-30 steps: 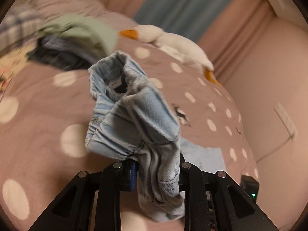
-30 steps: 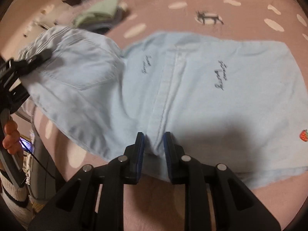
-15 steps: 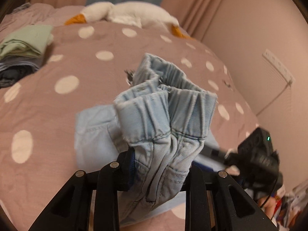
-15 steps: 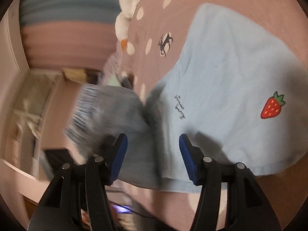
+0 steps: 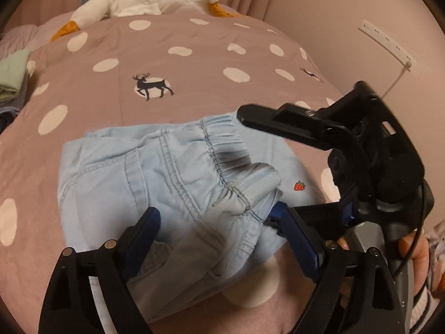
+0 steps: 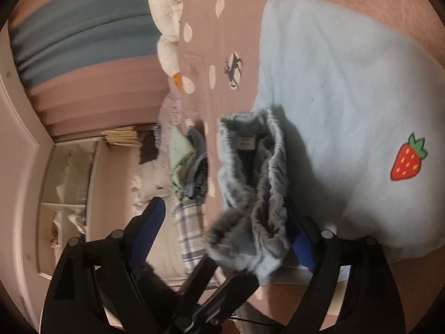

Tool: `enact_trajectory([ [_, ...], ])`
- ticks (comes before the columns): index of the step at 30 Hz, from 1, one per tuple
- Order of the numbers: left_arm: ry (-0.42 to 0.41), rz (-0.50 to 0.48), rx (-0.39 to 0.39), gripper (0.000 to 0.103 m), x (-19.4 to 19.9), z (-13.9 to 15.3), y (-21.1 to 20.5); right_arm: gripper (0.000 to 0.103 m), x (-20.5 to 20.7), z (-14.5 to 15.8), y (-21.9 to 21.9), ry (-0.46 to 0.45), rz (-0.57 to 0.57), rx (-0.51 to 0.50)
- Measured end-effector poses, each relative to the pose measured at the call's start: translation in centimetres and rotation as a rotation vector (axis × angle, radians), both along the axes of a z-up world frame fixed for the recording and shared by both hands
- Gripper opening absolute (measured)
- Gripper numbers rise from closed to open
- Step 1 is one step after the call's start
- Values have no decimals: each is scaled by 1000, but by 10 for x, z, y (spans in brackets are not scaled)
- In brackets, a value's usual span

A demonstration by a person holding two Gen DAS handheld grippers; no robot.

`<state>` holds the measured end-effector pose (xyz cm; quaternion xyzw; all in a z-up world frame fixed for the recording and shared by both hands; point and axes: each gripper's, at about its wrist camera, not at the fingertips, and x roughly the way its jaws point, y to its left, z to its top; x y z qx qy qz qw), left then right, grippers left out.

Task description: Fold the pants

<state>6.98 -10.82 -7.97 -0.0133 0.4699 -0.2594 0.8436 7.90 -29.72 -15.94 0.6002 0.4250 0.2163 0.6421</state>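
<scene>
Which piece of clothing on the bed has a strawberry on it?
The pale blue pants lying between the open jaws; the strawberry is on their leg. The green folded top on the far pile is plain.

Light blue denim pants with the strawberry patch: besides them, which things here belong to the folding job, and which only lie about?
Belong to the job:
light blue denim pants
left gripper, open
right gripper, open

Only lying about:
white plush goose
stack of folded clothes, green on top
pink dotted bedspread
</scene>
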Motion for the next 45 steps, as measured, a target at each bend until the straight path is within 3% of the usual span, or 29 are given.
enact_trajectory([
  [5, 8, 81, -99, 88, -7, 10, 38, 70, 8, 1, 11, 18, 52, -152],
  [8, 11, 167, -135, 88, -9, 13, 72, 51, 12, -5, 18, 32, 85, -260],
  [11, 25, 261, -150, 88, -10, 9, 105, 38, 11, -1, 22, -9, 102, -372],
  [15, 75, 342, -169, 88, -10, -3, 129, 28, 10, 22, 12, -98, 89, -419],
  [19, 104, 367, -174, 88, -11, -12, 136, 28, 3, 43, -16, -158, 15, -475],
  [22, 119, 360, -170, 88, -8, -17, 130, 28, 2, 41, -40, -141, -31, -492],
  [28, 127, 323, -147, 88, 2, -21, 111, 28, 6, -10, -69, 22, -53, -476],
  [30, 123, 315, -136, 88, 5, -20, 106, 27, 3, -20, -75, 28, -67, -453],
  [38, 122, 311, -133, 88, 8, -19, 103, 42, 3, 2, -69, -35, -25, -615],
  [45, 132, 316, -127, 88, 3, -23, 106, 42, 10, -2, -65, -22, -20, -675],
])
